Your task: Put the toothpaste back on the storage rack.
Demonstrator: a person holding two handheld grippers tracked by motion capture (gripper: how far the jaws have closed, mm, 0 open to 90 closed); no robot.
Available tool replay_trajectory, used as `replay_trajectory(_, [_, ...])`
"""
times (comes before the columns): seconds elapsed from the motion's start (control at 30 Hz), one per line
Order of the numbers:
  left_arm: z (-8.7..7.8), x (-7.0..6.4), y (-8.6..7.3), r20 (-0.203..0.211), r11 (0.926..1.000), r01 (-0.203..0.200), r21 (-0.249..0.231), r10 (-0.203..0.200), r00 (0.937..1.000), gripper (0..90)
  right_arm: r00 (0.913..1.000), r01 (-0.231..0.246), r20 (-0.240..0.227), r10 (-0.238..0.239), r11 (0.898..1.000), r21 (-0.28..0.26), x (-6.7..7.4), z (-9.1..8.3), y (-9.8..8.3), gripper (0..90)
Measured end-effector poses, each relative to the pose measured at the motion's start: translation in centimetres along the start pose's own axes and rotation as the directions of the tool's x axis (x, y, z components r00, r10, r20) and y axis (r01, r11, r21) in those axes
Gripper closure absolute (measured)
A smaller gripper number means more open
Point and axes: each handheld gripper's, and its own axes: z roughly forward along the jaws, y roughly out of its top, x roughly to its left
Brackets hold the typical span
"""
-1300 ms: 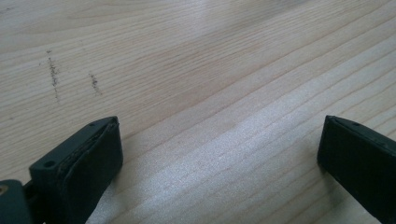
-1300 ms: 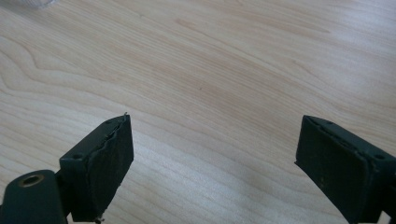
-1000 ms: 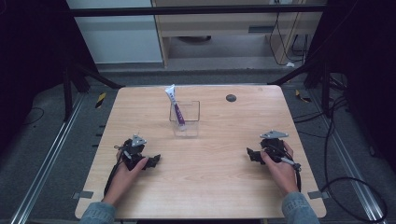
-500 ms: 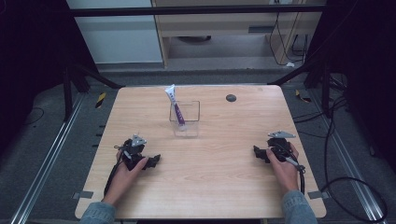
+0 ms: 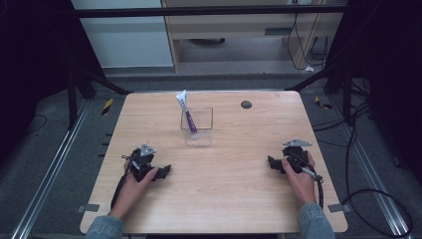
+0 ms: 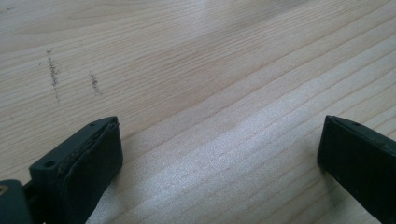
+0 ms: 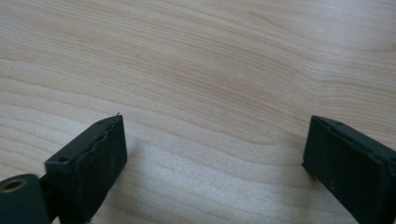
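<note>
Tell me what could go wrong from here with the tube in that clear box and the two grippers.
The purple and white tube leans in the clear box with its top past the rim, so a sideways bump may tip tube and box. The box's clear walls are hard to judge, so a jaw could clip the rim. The left gripper and right gripper both rest open on the table, near its front, so any reach is long.

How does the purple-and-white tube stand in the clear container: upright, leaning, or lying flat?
Leaning. The tube stands in the clear container with its white end tilted up and leftward past the rim.
</note>
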Motion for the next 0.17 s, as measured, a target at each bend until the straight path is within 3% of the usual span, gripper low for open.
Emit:
replay_trajectory(0.03, [0.0, 0.0, 0.0, 0.0, 1.0, -0.001, 0.0, 0.001, 1.0, 0.0, 1.0, 0.0, -0.001, 0.0, 1.0, 0.004, 0.08, -0.01, -0.01, 3.8])
replay_trajectory(0.07, [0.0, 0.0, 0.0, 0.0, 1.0, -0.001, 0.0, 0.001, 1.0, 0.0, 0.9987, -0.036, 0.038, 0.035, 0.999, 0.013, 0.54, 0.09, 0.01, 0.3])
replay_trajectory(0.1, [0.0, 0.01, 0.0, 0.0, 1.0, -0.002, 0.0, 0.002, 1.0, 0.0, 0.9987, -0.036, 0.038, 0.035, 0.999, 0.013, 0.54, 0.09, 0.01, 0.3])
replay_trajectory(0.17, [0.0, 0.0, 0.0, 0.0, 1.0, -0.001, 0.0, 0.001, 1.0, 0.0, 0.9942, -0.079, 0.074, 0.077, 0.997, 0.015, 0.97, 0.1, 0.02, 0.3])
